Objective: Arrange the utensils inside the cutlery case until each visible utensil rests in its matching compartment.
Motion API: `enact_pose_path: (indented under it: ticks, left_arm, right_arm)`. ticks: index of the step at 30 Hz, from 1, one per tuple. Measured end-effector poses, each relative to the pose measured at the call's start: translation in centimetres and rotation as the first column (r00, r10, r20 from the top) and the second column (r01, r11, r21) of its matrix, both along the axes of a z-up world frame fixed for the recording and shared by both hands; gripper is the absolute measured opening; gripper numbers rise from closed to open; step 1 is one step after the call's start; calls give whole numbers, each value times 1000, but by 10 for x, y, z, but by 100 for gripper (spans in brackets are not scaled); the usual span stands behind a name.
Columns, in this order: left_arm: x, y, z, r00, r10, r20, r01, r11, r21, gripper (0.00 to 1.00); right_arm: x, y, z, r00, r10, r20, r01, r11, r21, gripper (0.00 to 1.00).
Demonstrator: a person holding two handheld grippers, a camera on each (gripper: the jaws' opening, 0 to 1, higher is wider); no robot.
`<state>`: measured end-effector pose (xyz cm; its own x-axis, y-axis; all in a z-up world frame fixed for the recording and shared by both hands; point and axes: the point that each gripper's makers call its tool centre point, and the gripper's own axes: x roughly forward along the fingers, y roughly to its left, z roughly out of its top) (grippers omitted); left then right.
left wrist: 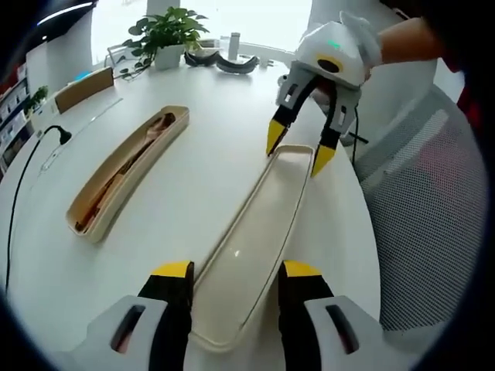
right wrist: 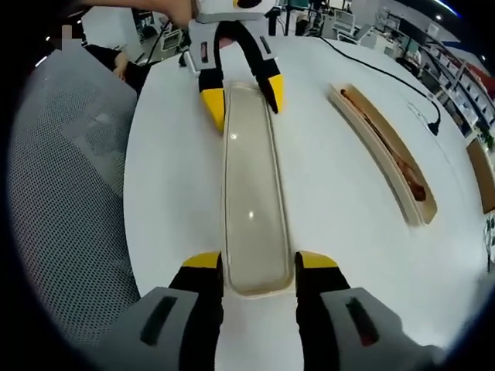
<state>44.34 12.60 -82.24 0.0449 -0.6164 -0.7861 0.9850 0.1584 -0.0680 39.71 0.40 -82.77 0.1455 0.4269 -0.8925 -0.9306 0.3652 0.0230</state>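
Observation:
A long, empty beige lid lies on the round white table. My left gripper is open, and its yellow-tipped jaws straddle one end of the lid. My right gripper is open astride the other end, jaws close to the lid's sides. Whether either touches the lid is unclear. The beige cutlery case lies apart from the lid, with brown wooden utensils lying lengthwise inside.
A grey mesh chair stands at the table edge beside the lid. A black cable runs over the table beyond the case. A potted plant and dark objects stand at the far rim.

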Motion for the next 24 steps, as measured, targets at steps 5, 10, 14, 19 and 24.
enact_pose_path:
  ticks: [5,10,14,19,24]
  left_arm:
    - [0,1,-2,996,-53,67,49,998,50,40]
    - [1,3,-1,998,-43,37,41,998,50,35]
    - [5,12,-3,998,-57,39,53,994,93,21]
    - [1,11,-3,996,-75,44,70,993,94,21]
    - [2,11,-3,998,-48,42,45,995,86,20]
  right_arm:
    - [-7,6,7,975,-128,-181,145,986,84,34]
    - [-16,7,8,965,-153,-214,187,971,147,33]
    - [-36,4,6,988,-19,-150,39,991,132,28]
    - [-33,0,7,995,-59,-78,68,992,110,18]
    - [-15,-2,10,991,-134,-14,135,980,144,10]
